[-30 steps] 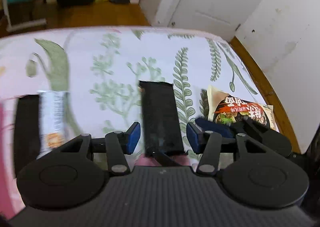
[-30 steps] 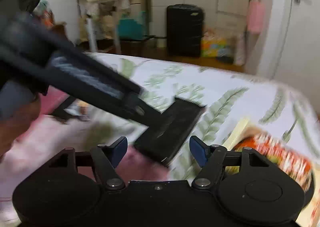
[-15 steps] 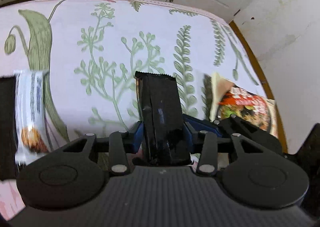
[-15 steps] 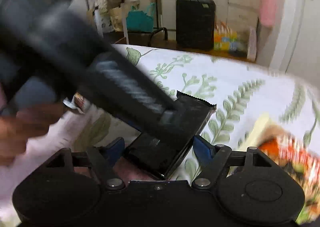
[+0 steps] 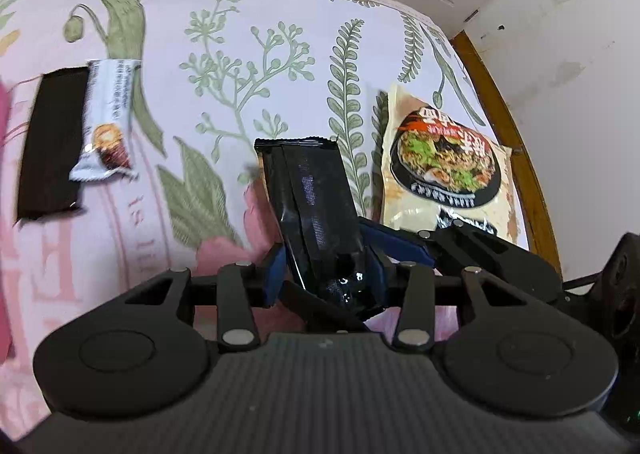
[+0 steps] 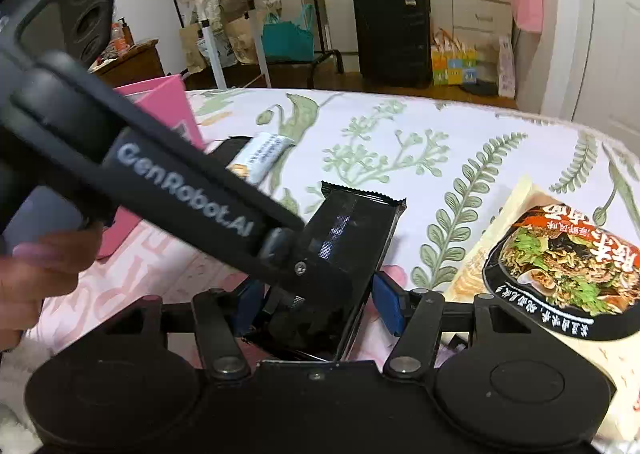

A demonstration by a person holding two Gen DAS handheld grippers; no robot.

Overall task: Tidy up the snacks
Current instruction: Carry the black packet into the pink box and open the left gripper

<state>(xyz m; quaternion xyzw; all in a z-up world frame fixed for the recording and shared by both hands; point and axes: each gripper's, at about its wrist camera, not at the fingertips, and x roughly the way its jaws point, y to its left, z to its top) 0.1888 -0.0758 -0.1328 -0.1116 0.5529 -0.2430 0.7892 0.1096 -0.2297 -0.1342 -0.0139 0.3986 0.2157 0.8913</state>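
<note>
- Left gripper (image 5: 326, 274), left wrist view: your blue pads (image 5: 275, 274) are clamped on the near end of the black packet (image 5: 310, 194). Its far end juts out over the flowered cloth (image 5: 240, 34); I can't tell whether that end touches the cloth.
- Same view, far left: a white snack bar (image 5: 106, 122) lies partly on top of a dark flat packet (image 5: 50, 142). Looks like the sorted group, so roughly two items placed.
- Same view, right: the noodle bag (image 5: 444, 162) lies flat near the table's edge, well apart from that pair and untouched.
- Right gripper (image 6: 316, 304), right wrist view: your pads (image 6: 386, 304) sit either side of the black packet's near end with a gap visible on the right, so it's released, not gripping. The left gripper's arm crosses in front and hides the left pad's contact.
- Same view: a pink box (image 6: 160, 110) stands beyond the white bar and dark packet, at the left of the cloth.
- My read: mid-task. The black packet is in hand and not yet placed; the noodle bag comes after.
</note>
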